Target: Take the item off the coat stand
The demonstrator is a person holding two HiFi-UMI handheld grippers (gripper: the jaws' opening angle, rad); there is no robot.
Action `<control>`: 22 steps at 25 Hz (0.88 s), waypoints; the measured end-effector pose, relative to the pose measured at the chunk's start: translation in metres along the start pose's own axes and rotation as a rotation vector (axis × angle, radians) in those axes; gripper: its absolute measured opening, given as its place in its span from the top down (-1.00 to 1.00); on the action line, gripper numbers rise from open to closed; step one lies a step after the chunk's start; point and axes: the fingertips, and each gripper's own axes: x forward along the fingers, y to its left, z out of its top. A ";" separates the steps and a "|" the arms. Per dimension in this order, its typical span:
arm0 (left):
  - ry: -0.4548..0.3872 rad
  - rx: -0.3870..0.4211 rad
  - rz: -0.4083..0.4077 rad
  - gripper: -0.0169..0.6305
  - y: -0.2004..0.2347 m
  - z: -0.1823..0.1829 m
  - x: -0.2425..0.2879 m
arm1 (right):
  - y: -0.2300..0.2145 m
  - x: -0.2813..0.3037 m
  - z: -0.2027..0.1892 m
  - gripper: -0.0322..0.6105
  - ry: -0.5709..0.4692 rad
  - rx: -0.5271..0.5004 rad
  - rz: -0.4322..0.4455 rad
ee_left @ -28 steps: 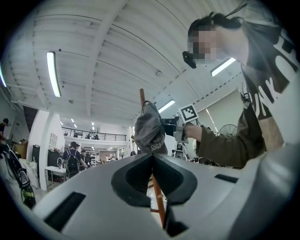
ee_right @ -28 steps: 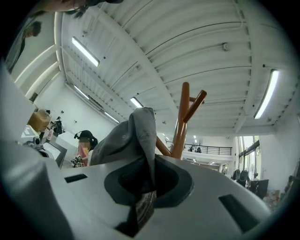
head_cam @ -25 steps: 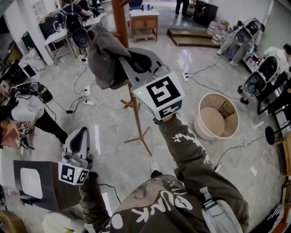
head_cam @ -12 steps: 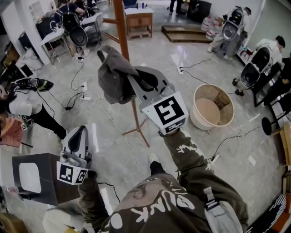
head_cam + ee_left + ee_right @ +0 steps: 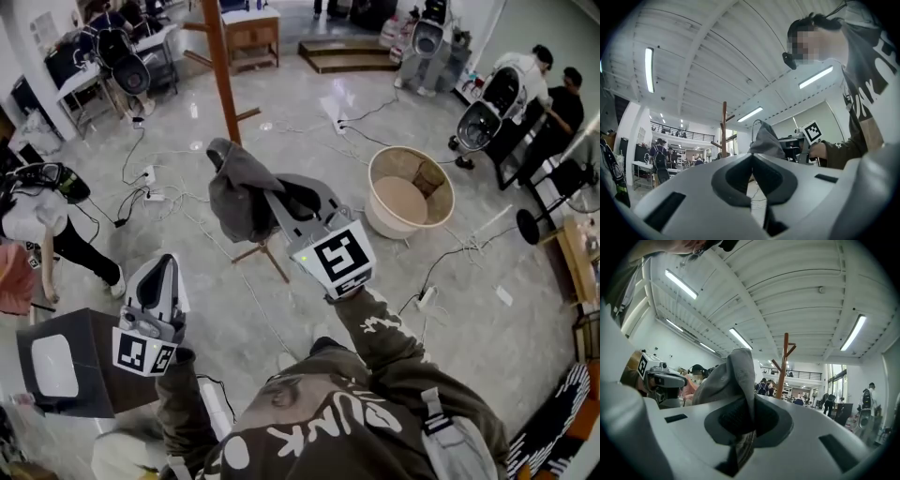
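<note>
Holding a grey cloth cap [image 5: 236,192] in my right gripper [image 5: 281,208], I have the two jaws pressed together on a fold of its fabric. In the right gripper view the cloth goes down into the gap of the right gripper [image 5: 749,420], and the rest of the cap [image 5: 726,380] rises above the jaws and leans toward 11 o'clock. The cap hangs free in the air, apart from the brown wooden coat stand [image 5: 218,70]. In the head view the pole of the stand is at 11 o'clock from the cap, and in the right gripper view the stand [image 5: 783,366] is far behind, at 1 o'clock.

My left gripper [image 5: 161,272] is low at 8 o'clock in the head view, well apart from the cap. In the left gripper view the jaws of the left gripper [image 5: 752,164] meet each other with nothing between them. The cap [image 5: 765,140] is seen beyond them at 1 o'clock, and the stand [image 5: 724,129] at 11 o'clock.

A round beige tub [image 5: 403,199] sits on the floor at 3 o'clock from the cap.
</note>
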 end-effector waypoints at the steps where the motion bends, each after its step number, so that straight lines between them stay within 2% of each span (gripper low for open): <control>1: -0.003 0.000 -0.006 0.93 -0.007 0.003 0.000 | 0.002 -0.009 -0.002 0.81 0.004 0.003 -0.001; 10: 0.006 0.008 -0.012 0.93 -0.074 0.022 0.007 | -0.004 -0.083 -0.022 0.81 0.024 0.052 0.014; 22: 0.066 0.030 0.052 0.93 -0.209 0.031 0.022 | -0.033 -0.202 -0.057 0.81 0.018 0.111 0.102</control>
